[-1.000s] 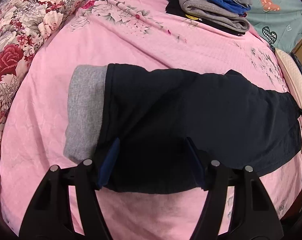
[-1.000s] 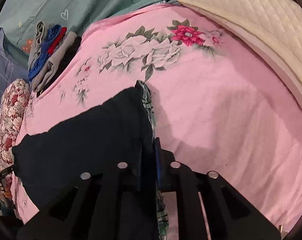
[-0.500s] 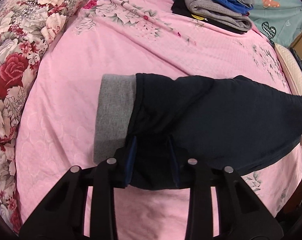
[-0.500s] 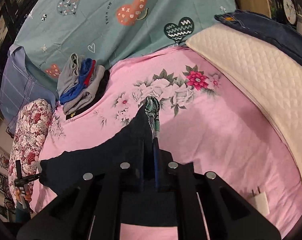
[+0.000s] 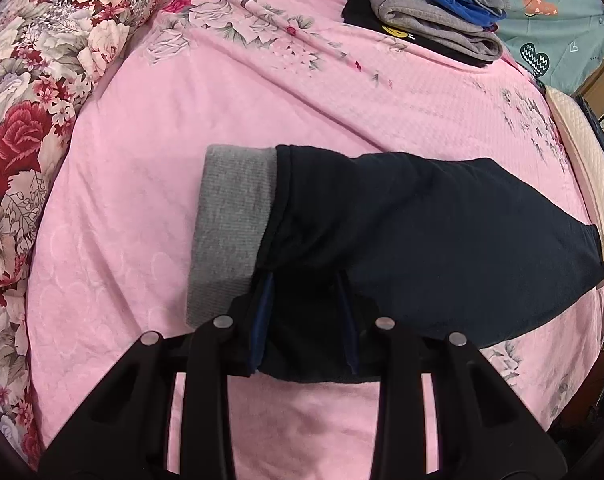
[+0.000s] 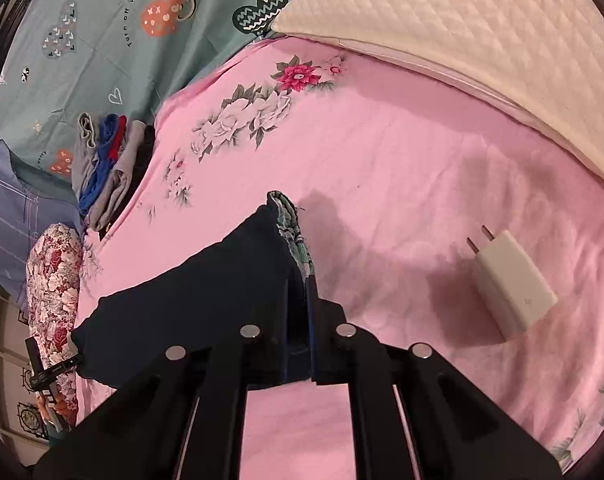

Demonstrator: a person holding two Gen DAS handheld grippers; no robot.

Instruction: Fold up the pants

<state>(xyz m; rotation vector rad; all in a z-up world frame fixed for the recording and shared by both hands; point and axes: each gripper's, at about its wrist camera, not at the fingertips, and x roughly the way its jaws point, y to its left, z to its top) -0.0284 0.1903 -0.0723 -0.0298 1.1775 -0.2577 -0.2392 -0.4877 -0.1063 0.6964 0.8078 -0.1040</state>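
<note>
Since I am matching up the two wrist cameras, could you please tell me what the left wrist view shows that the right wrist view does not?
Only the left wrist view shows the grey ribbed cuff of the dark pants, with the left gripper clamped on bunched fabric beside it.

Only the right wrist view shows the white charger plug lying on the sheet, the green patterned waistband lining, and the right gripper shut on that end.

Both show the pink floral sheet, the stack of folded clothes, the floral quilt, the teal heart-print bedding and the cream quilted pillow.

One pants [image 5: 401,232], one charger [image 6: 509,288], two pillows [image 6: 481,52].
</note>
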